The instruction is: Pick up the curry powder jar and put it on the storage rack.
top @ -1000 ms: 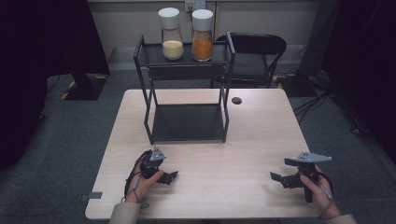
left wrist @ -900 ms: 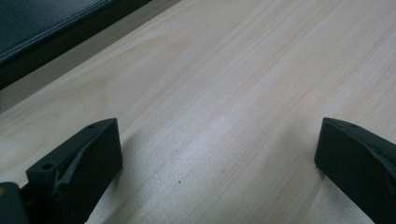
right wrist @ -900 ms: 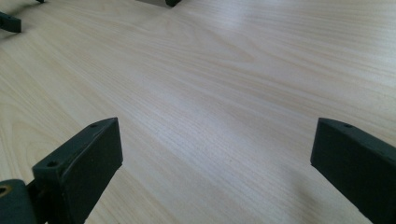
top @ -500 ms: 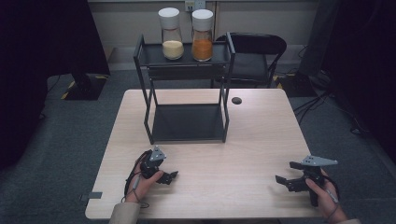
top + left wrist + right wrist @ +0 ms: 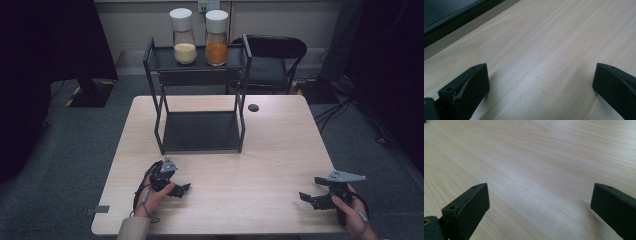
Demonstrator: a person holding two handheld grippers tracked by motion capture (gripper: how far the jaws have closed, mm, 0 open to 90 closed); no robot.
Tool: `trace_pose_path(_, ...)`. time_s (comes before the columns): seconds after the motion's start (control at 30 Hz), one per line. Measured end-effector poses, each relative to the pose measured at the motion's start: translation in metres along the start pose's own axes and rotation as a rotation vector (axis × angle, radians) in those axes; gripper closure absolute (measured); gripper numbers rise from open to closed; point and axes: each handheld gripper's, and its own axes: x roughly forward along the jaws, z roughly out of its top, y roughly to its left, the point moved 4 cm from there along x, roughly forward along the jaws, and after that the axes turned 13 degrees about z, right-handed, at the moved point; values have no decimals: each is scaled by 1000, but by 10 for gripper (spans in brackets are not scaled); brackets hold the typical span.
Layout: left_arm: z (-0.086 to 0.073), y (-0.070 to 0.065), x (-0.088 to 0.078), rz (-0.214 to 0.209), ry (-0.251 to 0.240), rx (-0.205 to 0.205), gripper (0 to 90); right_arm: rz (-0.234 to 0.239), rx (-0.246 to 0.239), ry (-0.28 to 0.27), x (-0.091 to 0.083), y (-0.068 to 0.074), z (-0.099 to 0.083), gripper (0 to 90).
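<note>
A black two-tier metal rack (image 5: pixel 200 100) stands at the back middle of the light wooden table (image 5: pixel 280 150). On its top shelf are two white-capped glass jars: one with pale yellow grains (image 5: pixel 183 36), one with orange powder (image 5: pixel 216 38). My left gripper (image 5: pixel 180 190) rests low over the table's front left, open, nothing between its jaws; its own view looks across bare wood (image 5: pixel 541 57) to the rack's base (image 5: pixel 449 15). My right gripper (image 5: pixel 309 199) sits at the front right edge, open and empty over wood (image 5: pixel 536 170).
A small dark round disc (image 5: pixel 253 107) lies on the table right of the rack. A black chair (image 5: pixel 272 60) stands behind the table. Cables (image 5: pixel 340 107) trail over the grey floor at right. A dark stand base (image 5: pixel 90 92) is at the left.
My right gripper has slid toward the table's front right corner, nearer the person. The left gripper has barely moved.
</note>
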Motion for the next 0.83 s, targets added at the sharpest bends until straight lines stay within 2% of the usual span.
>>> trace_pose_path(0.27, 0, 0, 0, 0, 0, 2, 2, -9, -1, 13, -5, -1, -4, 12)
trace_pose_path(0.7, 0, 0, 0, 0, 0, 2, 2, -38, -36, 56, -19, 0, -12, 15)
trace_pose_path(0.83, 0, 0, 0, 0, 0, 2, 2, -34, -64, 93, -18, 1, -11, 16)
